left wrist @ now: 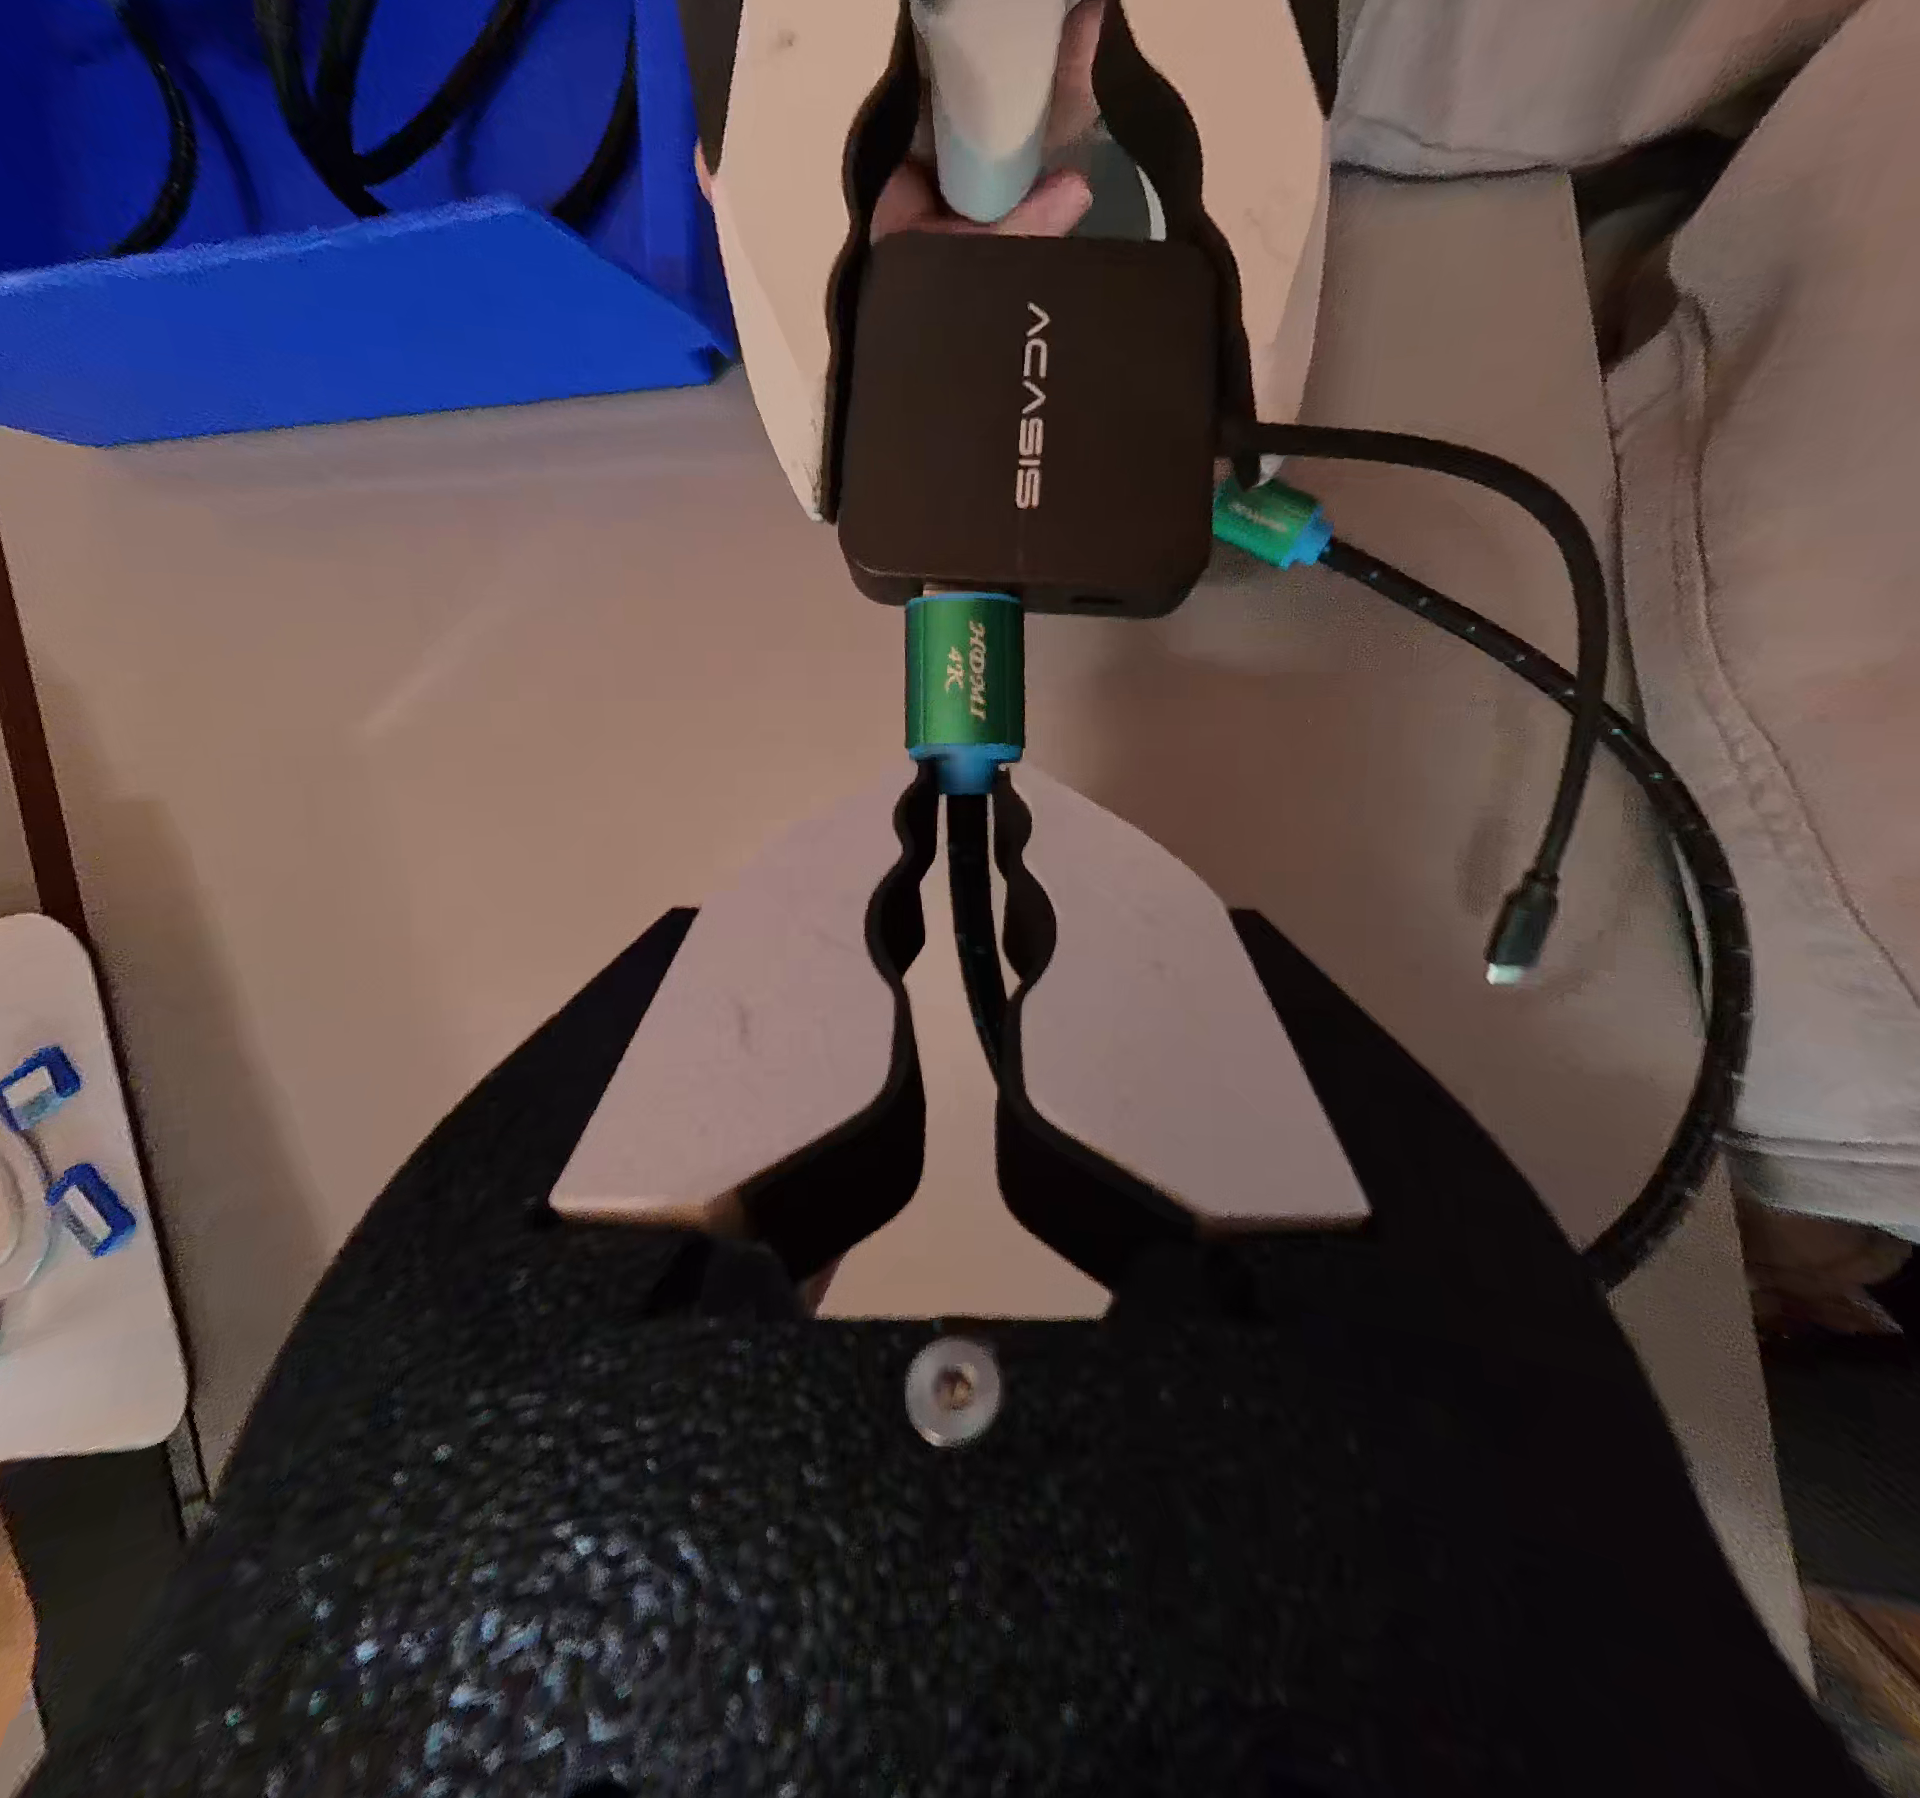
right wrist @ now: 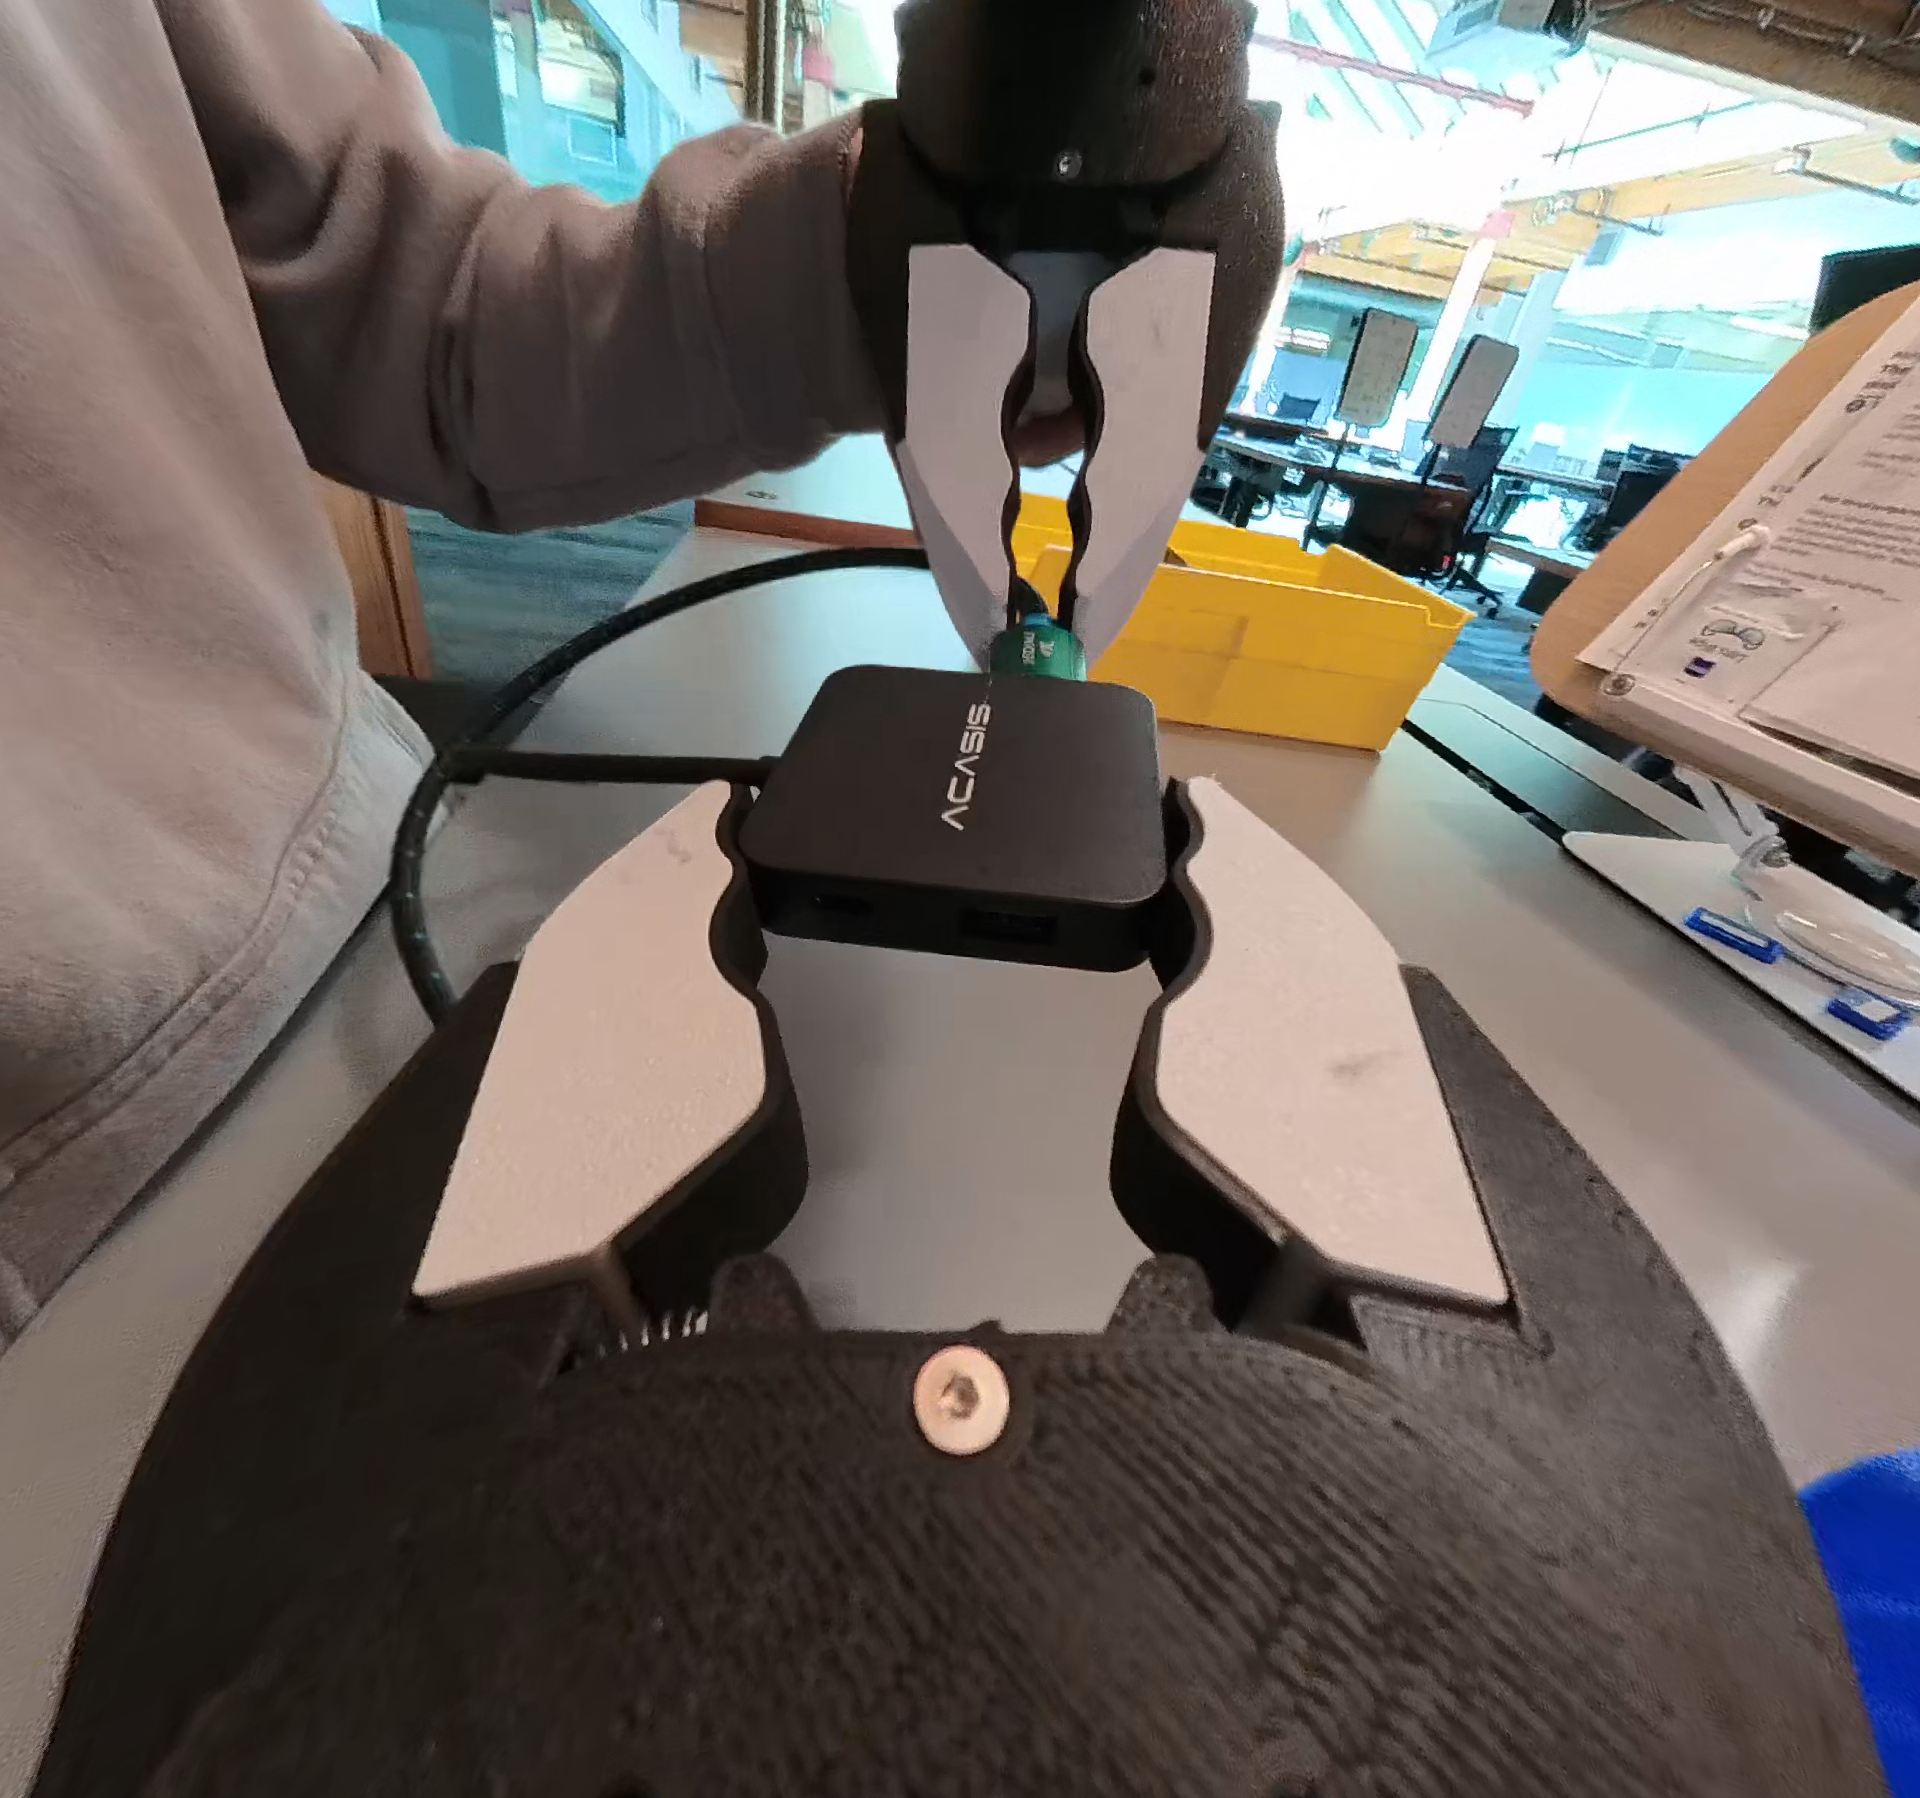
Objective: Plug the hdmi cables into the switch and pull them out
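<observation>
The black square switch (left wrist: 1029,418) is held by its sides in my right gripper (right wrist: 956,803), just above the table. A green HDMI plug (left wrist: 961,673) sits in the switch's port facing my left gripper, with a sliver of metal showing at the joint. My left gripper (left wrist: 961,803) is shut on that plug's black braided cable (left wrist: 977,917), right behind its blue collar. A second green HDMI plug (left wrist: 1273,522) is in the switch's right side. The right wrist view shows the left gripper (right wrist: 1039,626) beyond the switch (right wrist: 966,792), above the first plug (right wrist: 1039,655).
A blue bin (left wrist: 312,325) with black cables stands at the left. A thin black lead with a small plug (left wrist: 1522,927) hangs from the switch. A yellow bin (right wrist: 1247,647), a wooden stand with papers (right wrist: 1766,553) and a person's grey sleeve (right wrist: 520,346) are close by.
</observation>
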Available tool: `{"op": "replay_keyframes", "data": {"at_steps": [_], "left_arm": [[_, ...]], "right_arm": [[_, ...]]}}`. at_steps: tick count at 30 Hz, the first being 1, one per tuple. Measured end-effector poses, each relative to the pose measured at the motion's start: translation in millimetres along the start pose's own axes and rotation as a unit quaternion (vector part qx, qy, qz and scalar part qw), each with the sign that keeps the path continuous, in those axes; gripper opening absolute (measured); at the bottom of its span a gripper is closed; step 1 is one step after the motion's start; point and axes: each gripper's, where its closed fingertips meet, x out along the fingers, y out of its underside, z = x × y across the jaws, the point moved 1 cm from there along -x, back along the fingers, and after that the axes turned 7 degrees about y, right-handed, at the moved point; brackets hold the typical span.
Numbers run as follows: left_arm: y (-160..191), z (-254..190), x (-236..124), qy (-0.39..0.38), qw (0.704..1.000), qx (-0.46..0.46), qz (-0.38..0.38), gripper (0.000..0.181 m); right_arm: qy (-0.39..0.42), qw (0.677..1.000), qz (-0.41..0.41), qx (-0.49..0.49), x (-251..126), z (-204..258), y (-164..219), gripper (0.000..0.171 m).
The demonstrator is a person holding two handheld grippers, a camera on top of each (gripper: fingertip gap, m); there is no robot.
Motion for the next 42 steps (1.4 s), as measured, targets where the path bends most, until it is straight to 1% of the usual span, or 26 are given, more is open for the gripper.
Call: {"op": "replay_keyframes", "data": {"at_steps": [5, 11, 14, 16, 19, 23, 24, 26, 28, 30, 31, 32, 33, 34, 37, 39, 40, 42], "left_arm": [[-7, -1, -5, 0.002, 0.999, 0.009, -0.049, 0.009], [-5, -2, 0, 0.015, 0.998, 0.015, -0.062, 0.009], [-3, -5, 1, 0.023, 0.998, 0.03, -0.049, 0.009], [-1, -3, 0, 0.013, 0.999, 0.027, -0.044, 0.009], [-3, -4, -1, 0.009, 0.997, 0.013, -0.071, 0.009], [2, -2, 2, -0.006, 0.997, 0.018, -0.071, 0.01], [-3, 1, -3, -0.022, 0.995, 0.017, -0.093, 0.012], [-22, 16, -31, -0.094, 0.978, -0.004, -0.184, 0.034], [-32, 29, -79, -0.173, 0.941, -0.035, -0.287, 0.048], [-24, 35, -122, -0.246, 0.897, -0.059, -0.363, 0.049], [-14, 36, -136, -0.275, 0.879, -0.065, -0.384, 0.05], [-4, 35, -141, -0.291, 0.87, -0.071, -0.391, 0.049], [7, 35, -138, -0.29, 0.872, -0.081, -0.387, 0.05], [18, 33, -129, -0.278, 0.879, -0.096, -0.375, 0.052], [33, 28, -99, -0.244, 0.896, -0.12, -0.351, 0.061], [33, 24, -83, -0.226, 0.902, -0.112, -0.349, 0.061], [33, 23, -76, -0.219, 0.904, -0.112, -0.348, 0.061], [33, 23, -62, -0.202, 0.905, -0.124, -0.352, 0.061]], "right_arm": [[-0.003, 1.0, -0.015, 0.008, -1, 0, -3, 0.075], [-0.014, 1.0, -0.013, 0.024, -4, 2, -2, 0.075], [-0.029, 0.999, -0.005, 0.028, -2, 7, 0, 0.075], [-0.019, 1.0, -0.003, 0.015, 0, 6, 1, 0.075], [-0.019, 1.0, -0.011, 0.016, 0, 5, -1, 0.075], [-0.012, 1.0, 0.001, -0.003, 2, 4, 3, 0.075], [-0.005, 1.0, -0.005, -0.009, 1, 2, 1, 0.075], [0.023, 0.999, -0.033, -0.017, -6, -7, -16, 0.074], [0.069, 0.996, -0.036, -0.035, -24, -20, -33, 0.075], [0.135, 0.988, -0.025, -0.064, -52, -37, -52, 0.075], [0.179, 0.981, -0.019, -0.078, -67, -47, -63, 0.075], [0.23, 0.969, -0.016, -0.088, -83, -60, -75, 0.074], [0.287, 0.953, -0.014, -0.096, -100, -74, -88, 0.074], [0.347, 0.932, -0.01, -0.105, -118, -89, -102, 0.075], [0.498, 0.858, 0.03, -0.119, -168, -133, -134, 0.075], [0.589, 0.793, 0.082, -0.13, -198, -161, -141, 0.075], [0.621, 0.763, 0.115, -0.137, -210, -173, -138, 0.074], [0.647, 0.722, 0.185, -0.16, -219, -193, -124, 0.074]]}}
